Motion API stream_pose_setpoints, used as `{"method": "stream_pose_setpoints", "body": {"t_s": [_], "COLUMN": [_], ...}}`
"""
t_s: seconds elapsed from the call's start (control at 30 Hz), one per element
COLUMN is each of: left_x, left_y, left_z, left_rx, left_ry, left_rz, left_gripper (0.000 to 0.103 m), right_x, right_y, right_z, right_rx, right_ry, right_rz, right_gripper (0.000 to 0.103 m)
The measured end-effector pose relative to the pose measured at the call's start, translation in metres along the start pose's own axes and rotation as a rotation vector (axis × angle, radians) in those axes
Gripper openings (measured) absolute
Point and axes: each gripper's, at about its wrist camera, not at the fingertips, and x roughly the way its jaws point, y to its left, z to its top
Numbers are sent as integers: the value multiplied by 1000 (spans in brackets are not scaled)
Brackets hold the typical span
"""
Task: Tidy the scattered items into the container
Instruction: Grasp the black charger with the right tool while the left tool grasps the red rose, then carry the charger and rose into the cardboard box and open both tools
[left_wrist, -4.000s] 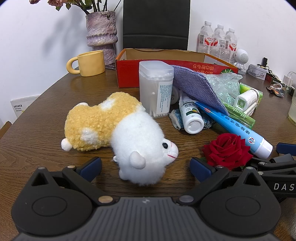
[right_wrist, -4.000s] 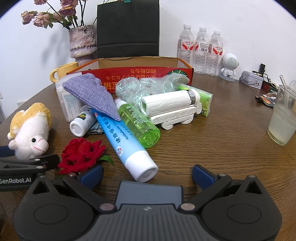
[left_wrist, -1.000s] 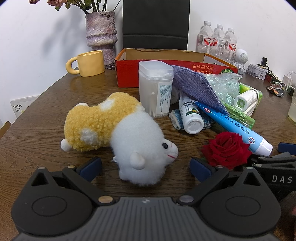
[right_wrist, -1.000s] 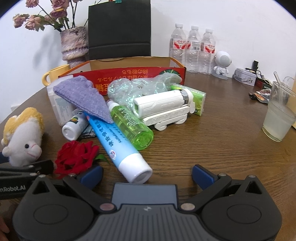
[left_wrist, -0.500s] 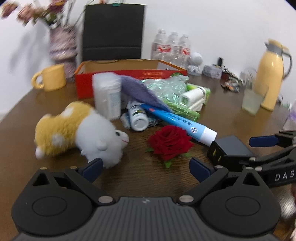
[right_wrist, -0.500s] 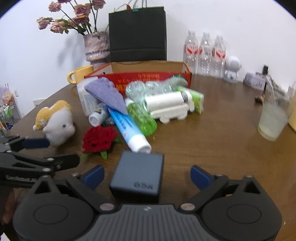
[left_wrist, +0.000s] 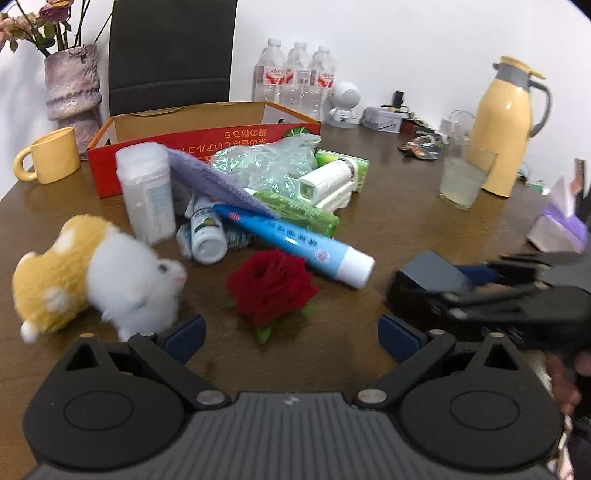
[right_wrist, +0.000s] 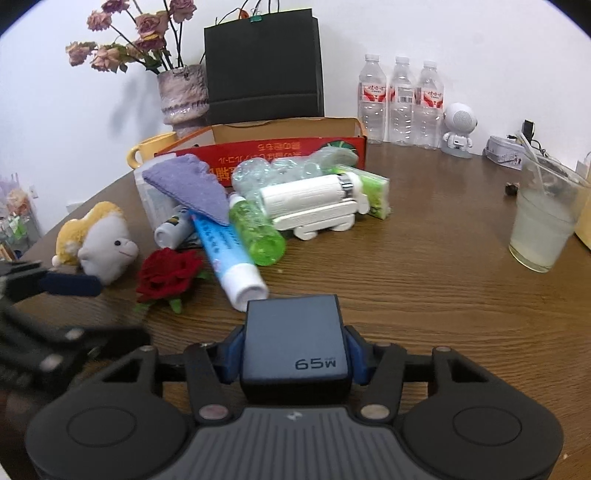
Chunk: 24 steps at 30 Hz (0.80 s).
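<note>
My right gripper is shut on a dark blue-grey 65W charger block, held just above the table; it also shows in the left wrist view. My left gripper is open and empty, just in front of a red rose. A plush sheep lies to its left. A blue tube, green bottle, purple cloth, white canister and white toy are piled before the red cardboard box.
A yellow mug and flower vase stand back left. Water bottles and a small robot figure are behind. A glass of drink and yellow jug stand on the right, with a tissue pack.
My right gripper has closed on the charger block, which lay between its open fingers half a second ago. My left gripper has shifted right, from the sheep to the rose.
</note>
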Motion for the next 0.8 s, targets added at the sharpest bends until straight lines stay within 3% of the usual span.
{"method": "stream_pose_setpoints", "body": {"t_s": [0.17,0.2,0.23,0.33,0.4,0.43,0.47,0.63,0.8], "left_x": [30,31,31,29,25,23,20,-6,-48], "left_y": [-5,-4,-2,1,3,3,3,-1,0], "left_z": [13,13,13,11,11,10,10,7,22], "left_rx": [19,19,8,-7,-14,-18,-22,-21,-16], "left_ry": [34,33,40,44,42,46,49,6,-89], "left_rz": [83,75,69,81,87,84,81,79,36], "left_gripper": [101,96,83,59,52,40,36,36,35], "right_x": [3,5,6,6,4,2,0,-16,-42], "right_y": [-4,-3,-2,-4,-7,-7,-7,-3,-1], "right_z": [0,0,0,3,4,3,2,-2,18], "right_rx": [-10,-21,-30,-3,20,27,31,52,51], "right_ry": [12,11,9,4,3,4,5,-17,-92], "right_rz": [1,1,1,23,55,68,80,121,148], "right_gripper": [56,59,59,53,53,53,53,53,53]}}
